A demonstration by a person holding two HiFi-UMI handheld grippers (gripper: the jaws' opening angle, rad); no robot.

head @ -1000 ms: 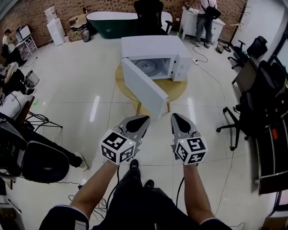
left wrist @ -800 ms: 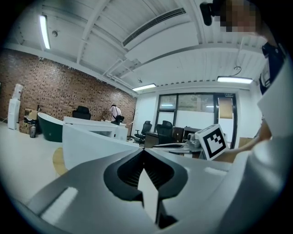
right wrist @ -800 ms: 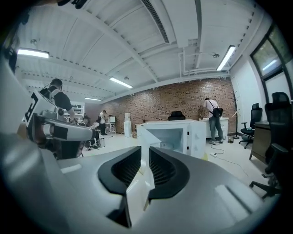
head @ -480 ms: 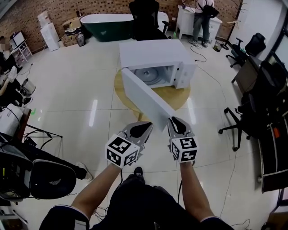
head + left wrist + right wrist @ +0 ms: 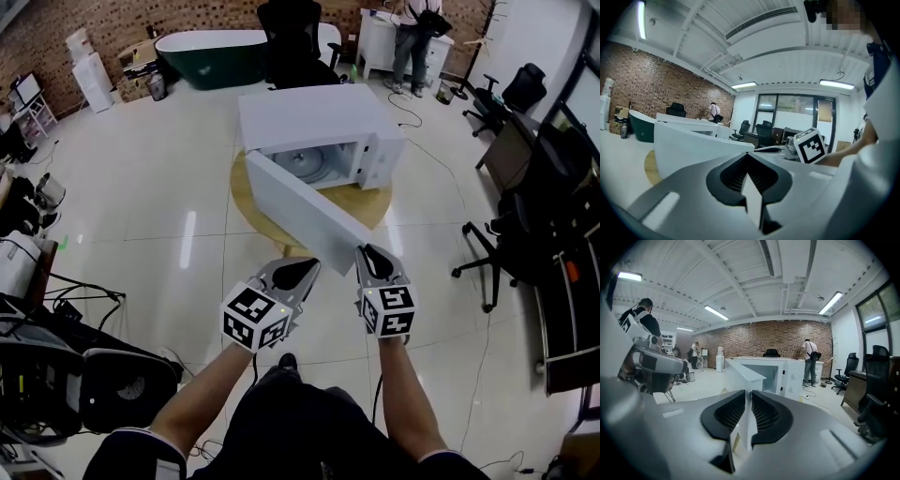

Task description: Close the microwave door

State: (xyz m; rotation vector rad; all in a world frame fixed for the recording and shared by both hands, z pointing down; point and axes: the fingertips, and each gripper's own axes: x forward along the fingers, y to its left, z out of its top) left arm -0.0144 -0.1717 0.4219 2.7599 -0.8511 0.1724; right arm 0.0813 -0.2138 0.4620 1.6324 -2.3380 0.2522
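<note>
A white microwave [image 5: 319, 117] stands on a round wooden table [image 5: 375, 202]. Its door [image 5: 300, 206] hangs wide open and swings out toward me. My left gripper [image 5: 307, 267] is shut and empty, just below the door's near lower edge. My right gripper [image 5: 367, 251] sits beside the door's free corner; its jaws are closing, with a narrow slit left and nothing between the pads. In the right gripper view the door [image 5: 740, 373] and the oven cavity [image 5: 787, 373] show straight ahead past the right gripper [image 5: 748, 394]. The left gripper [image 5: 746, 157] faces the door's outer face [image 5: 693, 147].
Black office chairs [image 5: 525, 234] and a desk line the right side. Behind the table are a black chair [image 5: 291, 37], a green bathtub [image 5: 206, 52] and a person [image 5: 412, 37] at a white cabinet. Equipment and cables [image 5: 56, 375] fill the left floor.
Both grippers have moved forward and now sit at the open door's near edge. The door's angle looks the same.
</note>
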